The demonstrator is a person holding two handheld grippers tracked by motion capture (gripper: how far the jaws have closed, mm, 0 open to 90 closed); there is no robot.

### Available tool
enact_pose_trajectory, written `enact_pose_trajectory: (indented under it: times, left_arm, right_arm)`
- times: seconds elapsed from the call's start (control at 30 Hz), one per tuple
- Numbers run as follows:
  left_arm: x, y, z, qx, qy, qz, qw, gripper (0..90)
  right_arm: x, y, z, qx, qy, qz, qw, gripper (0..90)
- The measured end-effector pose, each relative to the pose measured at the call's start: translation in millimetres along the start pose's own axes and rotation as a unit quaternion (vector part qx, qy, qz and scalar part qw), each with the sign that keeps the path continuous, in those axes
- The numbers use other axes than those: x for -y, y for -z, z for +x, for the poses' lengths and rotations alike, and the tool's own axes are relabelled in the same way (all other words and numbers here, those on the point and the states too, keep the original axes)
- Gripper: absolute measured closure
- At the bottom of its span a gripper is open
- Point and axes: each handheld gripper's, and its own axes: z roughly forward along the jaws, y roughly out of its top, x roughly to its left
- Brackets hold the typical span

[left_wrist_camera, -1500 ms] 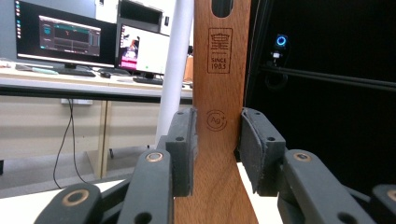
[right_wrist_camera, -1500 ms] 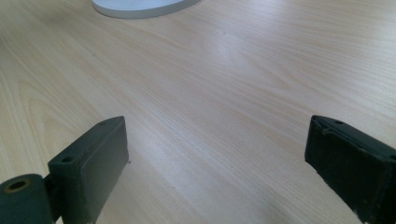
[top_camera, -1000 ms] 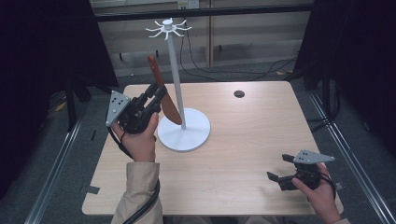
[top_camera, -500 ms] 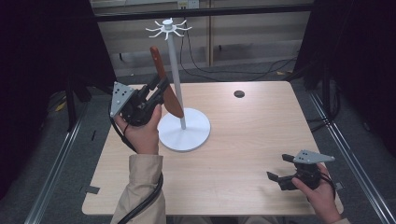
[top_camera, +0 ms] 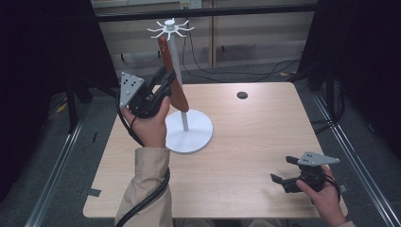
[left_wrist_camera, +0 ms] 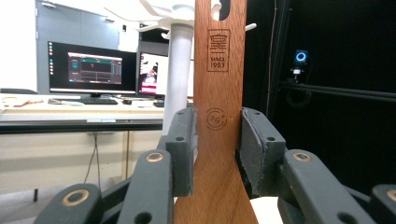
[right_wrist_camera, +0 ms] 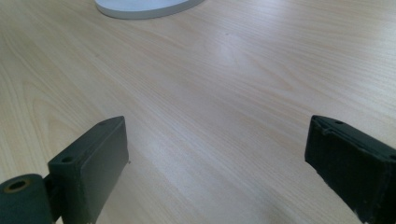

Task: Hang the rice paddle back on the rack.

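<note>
Since the earlier frames you have lifted the spatula [top_camera: 172,78] higher along the stand's pole [top_camera: 176,71]. From above, your left gripper [top_camera: 163,87] clamps it left of the pole, its long axis near upright, handle end up toward the hooks [top_camera: 170,29]. Your right gripper [top_camera: 288,177] hovers near the table's [top_camera: 255,137] near right corner. In the left gripper view, both jaws pinch the handle [left_wrist_camera: 218,116], its hanging hole topmost. In the right gripper view, the jaws gape wide over bare wood, the base [right_wrist_camera: 144,7] far off.

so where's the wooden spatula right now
In the high view, the wooden spatula is held upright in the left tongs, left of centre, right beside the white stand's pole.
</note>
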Motion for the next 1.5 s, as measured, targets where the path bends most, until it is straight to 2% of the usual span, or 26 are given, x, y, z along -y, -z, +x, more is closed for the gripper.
enact_pose_trajectory:
  times: [0.2,0.3,0.43,0.6,0.9,1.2,1.43,1.5]
  left_arm:
    - [-1.7,-7.6,-1.3,-0.007,-0.006,0.005,0.9999,66.5]
    - [-1.7,-11.2,-1.8,-0.011,0.001,0.003,0.9999,66.5]
    - [-1.4,-14.9,-2.1,-0.012,-0.009,0.01,0.9998,66.5]
    - [0.8,-19.7,-2.3,-0.017,-0.006,0.009,0.9998,66.4]
    - [3.5,-22.5,-3.0,-0.027,-0.014,0.011,0.9995,66.3]
    - [4.4,-20.2,-0.8,-0.024,-0.02,0.008,0.9995,66.2]
    - [6.5,-18.8,1.5,-0.018,-0.009,0.003,0.9998,65.4]
    - [6.8,-18.9,1.8,-0.018,-0.009,0.0,0.9998,61.8]
  right_arm:
    - [0.2,-0.1,-0.3,0.0,-0.002,0.0,1.0,5.8]
    - [0.3,-0.3,0.0,-0.001,-0.001,0.0,1.0,5.8]
    - [0.5,-0.3,0.2,-0.002,-0.001,0.001,1.0,5.8]
    - [0.8,0.1,-0.5,-0.001,-0.002,0.0,1.0,5.8]
    - [1.4,0.5,-1.3,-0.001,-0.002,0.002,1.0,5.8]
    - [1.0,-0.2,-0.2,-0.001,-0.002,0.002,1.0,5.8]
    - [0.5,-0.8,0.1,-0.004,0.001,0.002,1.0,5.7]
    - [0.5,-1.2,0.0,-0.004,0.003,0.003,1.0,5.7]
